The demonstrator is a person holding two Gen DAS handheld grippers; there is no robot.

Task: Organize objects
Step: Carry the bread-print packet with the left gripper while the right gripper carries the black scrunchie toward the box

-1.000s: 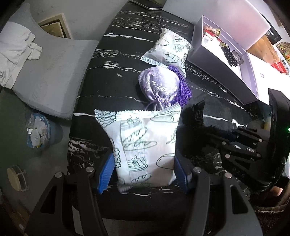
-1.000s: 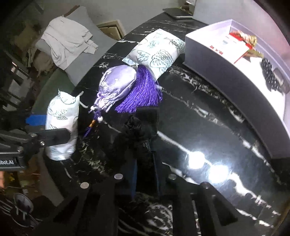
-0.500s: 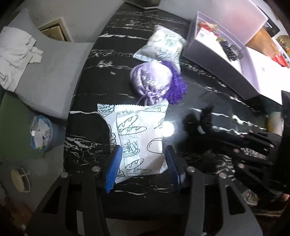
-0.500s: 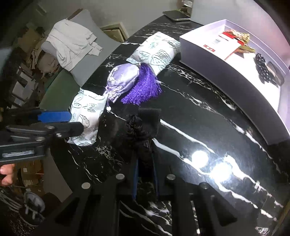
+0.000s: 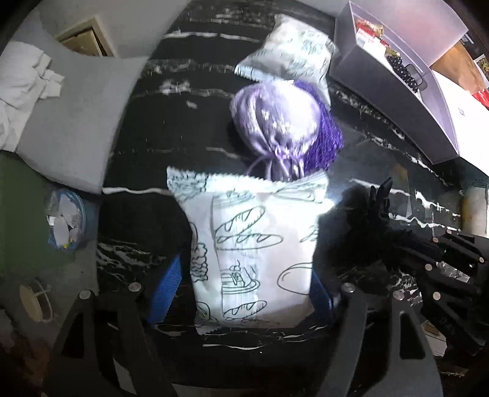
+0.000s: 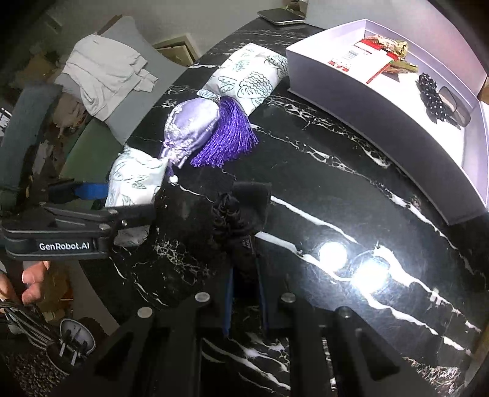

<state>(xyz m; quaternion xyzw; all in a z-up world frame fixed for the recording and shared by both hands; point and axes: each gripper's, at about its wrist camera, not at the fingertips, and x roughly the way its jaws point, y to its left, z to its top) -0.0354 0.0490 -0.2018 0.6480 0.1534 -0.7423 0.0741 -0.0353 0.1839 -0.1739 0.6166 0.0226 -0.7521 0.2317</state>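
My left tongs [image 5: 244, 293] straddle the bread pack [image 5: 250, 253], low centre of the left view. Blue pads sit at either flank of the pack; the right pad [image 5: 319, 293] is against its edge, the left pad [image 5: 166, 293] shows a dark gap beside it. Jaws wide, about pack width; I cannot tell if they bear on it. Pack lies flat on the black marble table [image 5: 183, 128].

My right tongs [image 6: 244, 293] are nearly closed, pinching a black fabric thing [image 6: 235, 213] at centre frame of the right view. It stands up from between the pads; what it is exactly I cannot tell.

Just past the bread pack's far edge, touching it: a lilac pouch [image 5: 273, 122] with drawstring neck toward me, a purple tassel [image 5: 325, 143] fanned at its right. Beyond that, upper centre, a second pack [image 5: 290, 58], blurred, touching the pouch.

Upper right of the left view: a white box [image 5: 382, 88], open. In the right view it holds a red-and-white card [image 6: 363, 61], gold wrappers [image 6: 391, 44], a black dotted item [image 6: 431, 91] and a dark item beside that, unclear.

Off the table, upper left of the right view: white cloth [image 6: 104, 73] on a grey seat [image 6: 122, 33]. A phone [image 6: 281, 15] lies at the table's far edge, top of frame.
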